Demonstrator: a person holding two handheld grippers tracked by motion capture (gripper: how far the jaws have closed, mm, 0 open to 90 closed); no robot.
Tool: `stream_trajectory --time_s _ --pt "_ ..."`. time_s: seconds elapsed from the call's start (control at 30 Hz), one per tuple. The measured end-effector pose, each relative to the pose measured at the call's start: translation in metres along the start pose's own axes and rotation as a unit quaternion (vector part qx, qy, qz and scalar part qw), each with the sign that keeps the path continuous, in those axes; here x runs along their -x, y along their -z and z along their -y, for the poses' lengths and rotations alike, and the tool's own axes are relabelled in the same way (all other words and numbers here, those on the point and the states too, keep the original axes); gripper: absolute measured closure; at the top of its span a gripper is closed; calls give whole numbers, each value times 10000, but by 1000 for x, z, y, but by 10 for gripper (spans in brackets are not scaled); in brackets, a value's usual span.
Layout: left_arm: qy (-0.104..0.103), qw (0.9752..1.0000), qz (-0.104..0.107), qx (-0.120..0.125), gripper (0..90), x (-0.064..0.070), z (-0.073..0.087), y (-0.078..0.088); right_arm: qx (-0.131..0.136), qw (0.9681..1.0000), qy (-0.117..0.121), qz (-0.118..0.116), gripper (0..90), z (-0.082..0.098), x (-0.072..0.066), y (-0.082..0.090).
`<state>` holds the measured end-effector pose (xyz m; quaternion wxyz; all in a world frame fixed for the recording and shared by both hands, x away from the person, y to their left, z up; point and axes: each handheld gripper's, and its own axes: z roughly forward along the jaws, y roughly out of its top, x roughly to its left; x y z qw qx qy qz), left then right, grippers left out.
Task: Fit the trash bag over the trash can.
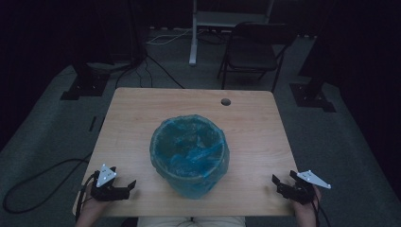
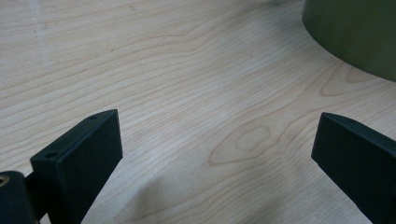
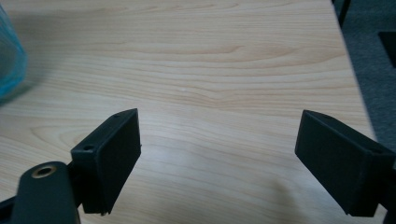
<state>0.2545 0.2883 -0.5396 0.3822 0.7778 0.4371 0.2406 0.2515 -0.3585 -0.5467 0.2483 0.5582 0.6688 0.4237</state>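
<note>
Nearest the person, both black two-jaw grippers rest low at the front corners of the pale wooden table (image 1: 142, 109), left gripper (image 1: 124, 187) and right gripper (image 1: 282, 182) each with jaws spread wide and empty, seemingly poised to start. Between them, well apart from both, stands the round bin lined with a blue plastic bag (image 1: 190, 152), its liner folded over the rim. Beyond the table, a dark folding chair (image 1: 253, 49).

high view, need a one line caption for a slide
Bin lined with a blue bag stands mid-table, flanked by the open left gripper and open right gripper, both apart from it.
</note>
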Motion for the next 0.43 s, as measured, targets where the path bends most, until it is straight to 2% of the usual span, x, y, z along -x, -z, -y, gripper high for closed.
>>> stream_trajectory --time_s 0.1,0.27,0.43 --pt "14 10000 -9 28 24 -1 0 0 25 9999 44 109 138 1 6 4" --pt "28 10000 -32 2 24 -1 1 0 118 9996 -137 226 138 3 16 10" --pt "27 10000 -51 -19 24 0 1 -2 138 9994 -203 237 139 4 19 11"
